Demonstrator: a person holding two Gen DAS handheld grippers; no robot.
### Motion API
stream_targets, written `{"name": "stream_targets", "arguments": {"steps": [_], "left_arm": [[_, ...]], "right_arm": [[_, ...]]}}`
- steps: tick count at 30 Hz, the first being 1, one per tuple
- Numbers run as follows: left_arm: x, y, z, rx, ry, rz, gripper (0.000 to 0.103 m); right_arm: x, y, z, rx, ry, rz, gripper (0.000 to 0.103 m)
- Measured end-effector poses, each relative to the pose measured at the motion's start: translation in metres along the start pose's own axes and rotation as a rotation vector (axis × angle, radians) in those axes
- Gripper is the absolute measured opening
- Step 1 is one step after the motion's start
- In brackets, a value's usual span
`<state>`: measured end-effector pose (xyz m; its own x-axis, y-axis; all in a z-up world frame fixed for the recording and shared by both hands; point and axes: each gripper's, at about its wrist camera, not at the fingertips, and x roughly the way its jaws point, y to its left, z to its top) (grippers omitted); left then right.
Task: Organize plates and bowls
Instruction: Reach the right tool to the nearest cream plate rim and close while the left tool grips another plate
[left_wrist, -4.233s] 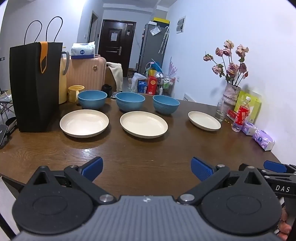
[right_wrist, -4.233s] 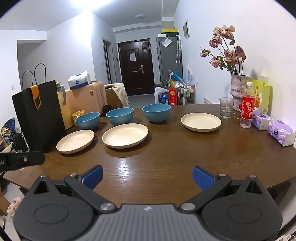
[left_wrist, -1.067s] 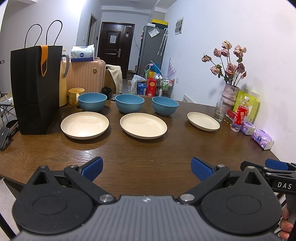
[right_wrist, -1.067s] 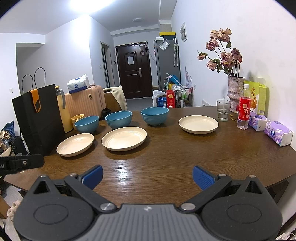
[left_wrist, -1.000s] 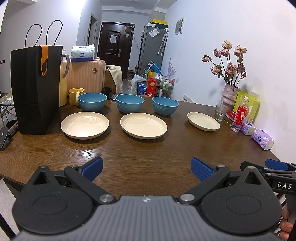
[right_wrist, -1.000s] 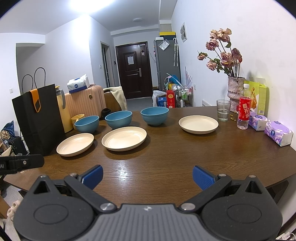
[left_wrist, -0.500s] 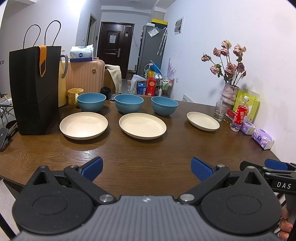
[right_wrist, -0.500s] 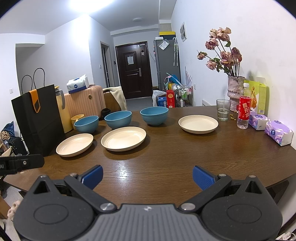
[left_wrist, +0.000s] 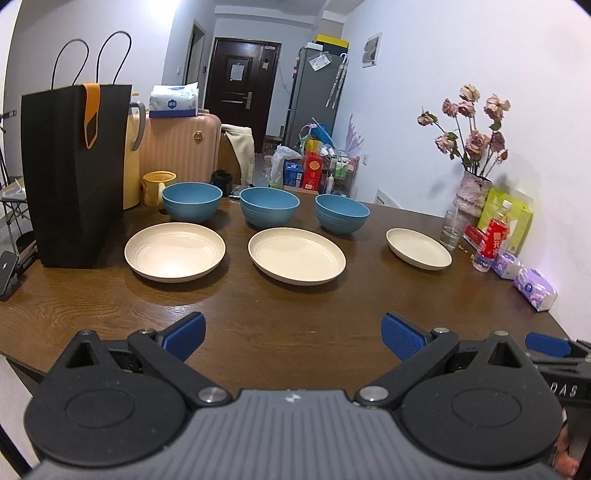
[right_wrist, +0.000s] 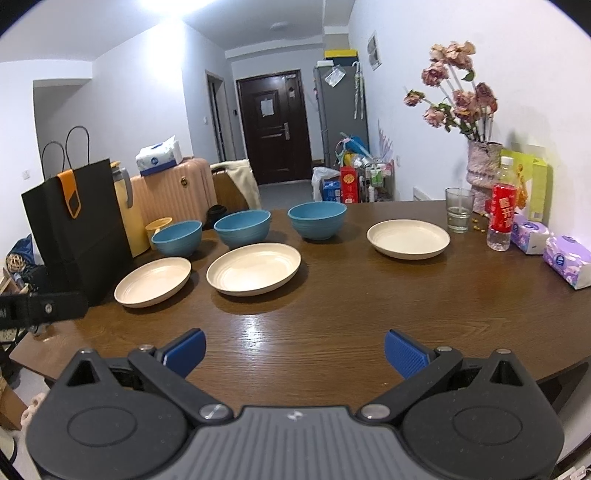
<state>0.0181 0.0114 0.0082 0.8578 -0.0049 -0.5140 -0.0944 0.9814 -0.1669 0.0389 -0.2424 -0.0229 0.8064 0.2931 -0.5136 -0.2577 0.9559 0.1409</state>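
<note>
A: Left wrist view: left gripper (left_wrist: 291, 334) spread wide, empty, short of three plates (left_wrist: 174, 255) and three bowls (left_wrist: 192, 202) on the counter (left_wrist: 295, 295).

B: Right gripper (right_wrist: 293, 350) likewise agape. Nothing stacked; the reach comes next, probably the leftmost plate.

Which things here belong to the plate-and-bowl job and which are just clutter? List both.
Job: three blue bowls; three cream plates.

Clutter: black paper bag, yellow mug, glass, red-label bottle, flower vase, tissue packs.
</note>
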Motion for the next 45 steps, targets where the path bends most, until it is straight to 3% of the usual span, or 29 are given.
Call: {"name": "stream_targets", "arguments": {"steps": [9,27,35,45], "left_arm": [[0.043,0.032,0.030,-0.006,0.029,-0.001,0.103],[0.117,0.134,0.089,-0.055,0.092,0.041,0.103],[0.147,0.166,0.104,-0.084,0.129,0.066,0.103],[0.192,0.206,0.108,-0.122,0.234,0.144,0.103]], "right_arm": [[0.043,0.019,0.019,0.010,0.030,-0.022,0.103],[0.157,0.104,0.060,-0.016,0.120,-0.003,0.103],[0.199,0.135,0.076,-0.042,0.153,-0.077,0.103],[0.263,0.165,0.088,-0.008,0.272,-0.002,0.101]]}}
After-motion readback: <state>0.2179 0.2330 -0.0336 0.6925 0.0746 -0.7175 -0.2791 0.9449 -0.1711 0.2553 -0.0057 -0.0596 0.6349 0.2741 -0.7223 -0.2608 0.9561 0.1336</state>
